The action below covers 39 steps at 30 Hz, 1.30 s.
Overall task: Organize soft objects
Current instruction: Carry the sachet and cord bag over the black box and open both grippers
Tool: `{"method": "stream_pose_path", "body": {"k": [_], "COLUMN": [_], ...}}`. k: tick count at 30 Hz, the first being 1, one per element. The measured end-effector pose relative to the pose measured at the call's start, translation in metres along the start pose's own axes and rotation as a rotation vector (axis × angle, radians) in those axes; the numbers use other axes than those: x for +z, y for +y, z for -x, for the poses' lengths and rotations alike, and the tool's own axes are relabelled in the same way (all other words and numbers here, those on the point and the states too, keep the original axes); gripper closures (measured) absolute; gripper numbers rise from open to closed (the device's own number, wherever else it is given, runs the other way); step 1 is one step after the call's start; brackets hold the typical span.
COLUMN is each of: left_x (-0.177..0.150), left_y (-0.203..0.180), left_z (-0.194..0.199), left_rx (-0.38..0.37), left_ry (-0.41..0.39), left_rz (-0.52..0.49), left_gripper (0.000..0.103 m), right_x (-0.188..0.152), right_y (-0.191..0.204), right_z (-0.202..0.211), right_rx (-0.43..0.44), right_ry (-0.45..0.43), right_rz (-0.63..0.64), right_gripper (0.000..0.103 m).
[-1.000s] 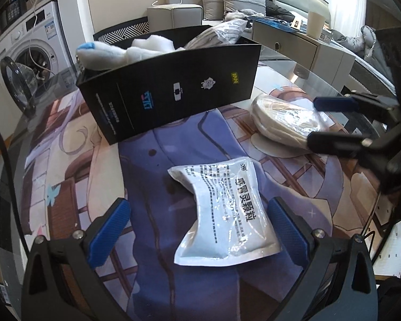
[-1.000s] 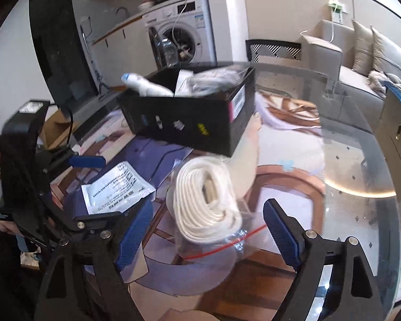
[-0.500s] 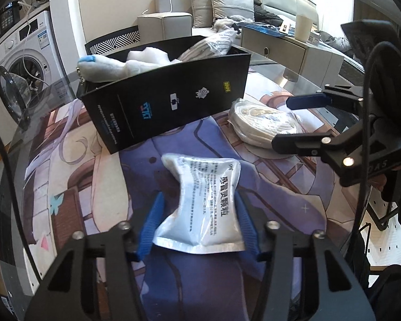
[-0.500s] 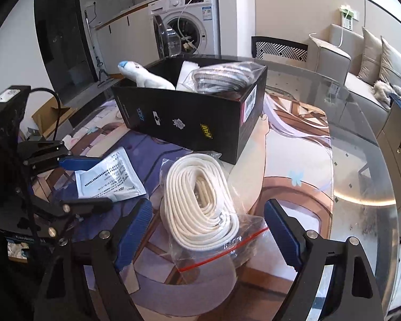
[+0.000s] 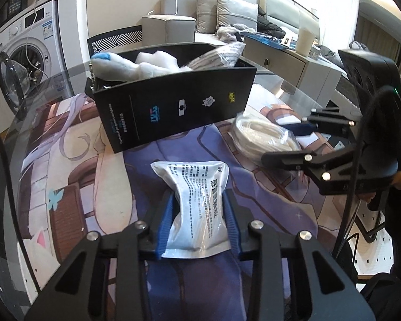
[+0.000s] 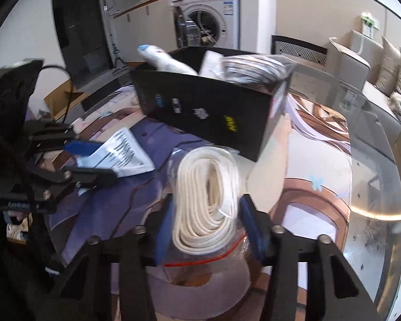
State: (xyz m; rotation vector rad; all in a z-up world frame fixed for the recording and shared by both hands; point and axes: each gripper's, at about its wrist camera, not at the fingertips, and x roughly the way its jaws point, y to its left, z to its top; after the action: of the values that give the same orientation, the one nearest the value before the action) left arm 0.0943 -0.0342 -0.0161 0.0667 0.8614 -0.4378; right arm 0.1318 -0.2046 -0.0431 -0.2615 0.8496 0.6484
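A silver-white printed pouch (image 5: 197, 176) lies on the purple mat. My left gripper (image 5: 199, 200) is closing on it, and its blue pads pinch the pouch's waist. To the right sits a coil of white rope in a clear zip bag (image 6: 205, 187). My right gripper (image 6: 207, 208) is closing around this bag, with a pad against each side. Behind both stands an open black box (image 5: 173, 107). It holds a white plush with a blue tip (image 5: 115, 64) and a bagged grey bundle (image 5: 216, 56).
The printed mat (image 5: 74, 187) covers a round glass table (image 6: 374, 187) whose edge curves off at the right. A washing machine (image 6: 211, 13) stands beyond the box. A sofa (image 5: 227, 13) and a low cabinet (image 5: 294, 67) sit further back.
Both grippers were wide open a second ago. The left closed onto the pouch first, then the right closed onto the bagged rope. Both edged forward slightly.
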Motion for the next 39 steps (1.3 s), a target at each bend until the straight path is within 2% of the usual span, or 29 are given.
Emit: {"method": "stream_pose_path", "body": {"k": [7, 16, 26, 34, 39], "left_x": [0.004, 0.02, 0.056, 0.086, 0.102], "left_y": [0.004, 0.012, 0.035, 0.048, 0.054], "left_z": [0.015, 0.05, 0.064, 0.065, 0.059], "left_rx": [0.003, 0.015, 0.06, 0.1, 0.113], "left_ry": [-0.047, -0.157, -0.231, -0.282, -0.291], "left_rz": [0.017, 0.053, 0.109, 0.11, 0.108], "left_gripper": [0.068, 0.068, 0.068, 0.068, 0.068], "right_x": [-0.004, 0.013, 0.056, 0.083, 0.101], "right_y": [0.01, 0.014, 0.004, -0.006, -0.012], "right_z": [0.014, 0.061, 0.078, 0.08, 0.072], "right_rx": [0.047, 0.082, -0.002, -0.045, -0.061], "right_ry": [-0.05, -0.17, -0.211, -0.276, -0.263], "right_rz": [-0.005, -0.045, -0.09, -0.123, -0.12], "right_gripper": [0.063, 0.063, 0.063, 0.063, 0.063]}}
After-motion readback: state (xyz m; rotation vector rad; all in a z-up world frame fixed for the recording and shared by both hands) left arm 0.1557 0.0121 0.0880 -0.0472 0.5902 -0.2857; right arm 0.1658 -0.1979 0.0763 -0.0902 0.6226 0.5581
